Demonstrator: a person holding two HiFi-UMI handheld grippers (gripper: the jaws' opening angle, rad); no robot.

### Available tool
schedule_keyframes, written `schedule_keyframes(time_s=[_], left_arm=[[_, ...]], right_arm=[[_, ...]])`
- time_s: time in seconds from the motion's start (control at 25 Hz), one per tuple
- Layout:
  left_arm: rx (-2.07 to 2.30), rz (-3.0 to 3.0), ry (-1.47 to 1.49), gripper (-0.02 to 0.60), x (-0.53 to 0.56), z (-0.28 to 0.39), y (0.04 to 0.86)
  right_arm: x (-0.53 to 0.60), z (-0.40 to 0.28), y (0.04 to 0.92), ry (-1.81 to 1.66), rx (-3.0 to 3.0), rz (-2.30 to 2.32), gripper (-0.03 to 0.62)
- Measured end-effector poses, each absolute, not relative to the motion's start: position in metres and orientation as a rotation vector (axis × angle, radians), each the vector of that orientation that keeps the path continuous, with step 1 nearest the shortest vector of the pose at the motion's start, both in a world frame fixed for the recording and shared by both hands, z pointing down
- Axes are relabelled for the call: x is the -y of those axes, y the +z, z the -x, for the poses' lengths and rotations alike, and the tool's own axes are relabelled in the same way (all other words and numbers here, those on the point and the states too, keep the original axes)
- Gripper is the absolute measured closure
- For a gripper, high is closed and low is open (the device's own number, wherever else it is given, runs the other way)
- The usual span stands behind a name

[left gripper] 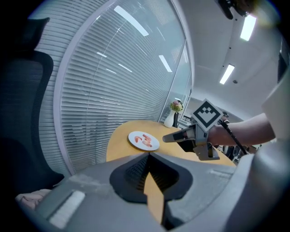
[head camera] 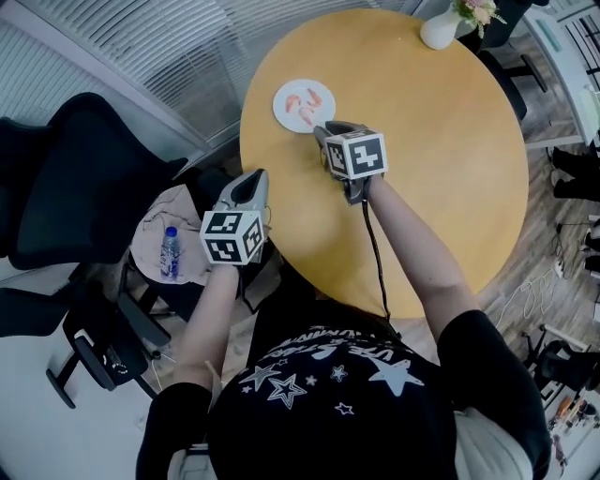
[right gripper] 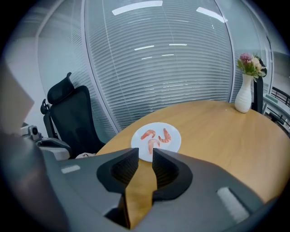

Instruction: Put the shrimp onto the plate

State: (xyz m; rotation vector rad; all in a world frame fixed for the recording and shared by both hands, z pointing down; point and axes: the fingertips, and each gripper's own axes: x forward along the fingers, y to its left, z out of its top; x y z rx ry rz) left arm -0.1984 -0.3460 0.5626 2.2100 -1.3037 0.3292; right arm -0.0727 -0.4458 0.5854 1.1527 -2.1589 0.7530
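Three pink shrimp [head camera: 307,103] lie on a small white plate [head camera: 284,92] near the far left edge of the round wooden table [head camera: 441,141]. My right gripper [head camera: 323,129] hovers just short of the plate and points at it. Its jaws are open with nothing between them, and in the right gripper view [right gripper: 145,155] the shrimp [right gripper: 154,144] and the plate [right gripper: 174,144] lie right beyond the tips. My left gripper [head camera: 255,176] hangs off the table's left edge, its tips [left gripper: 148,155] meeting, empty. The left gripper view also shows the plate [left gripper: 135,135] and the right gripper [left gripper: 166,138].
A white vase of flowers [head camera: 441,28] stands at the table's far edge. A black office chair [head camera: 84,187] sits to the left. Below it, a water bottle [head camera: 170,253] lies on a cloth-covered stool. Slatted blinds run behind the table.
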Motion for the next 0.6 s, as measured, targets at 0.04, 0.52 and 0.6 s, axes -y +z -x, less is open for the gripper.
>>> schedule_keyframes(time_s=[0.04, 0.52, 0.6], left_arm=[[1.315, -2.211, 0.326, 0.58, 0.342, 0.196, 0.558], [1.44, -2.216, 0.229, 0.58, 0.287, 0.167, 0.501], [1.461, -2.197, 0.209, 0.58, 0.277, 0.162, 0.496]], right_arm=[[0.441, 0.07, 0.58, 0.744, 2.174, -1.151, 0.497], [0.376, 0.054, 0.499, 0.626, 2.39, -1.105, 0.524], [0.364, 0.048, 0.488, 0.606, 2.417, -1.089, 0.53]])
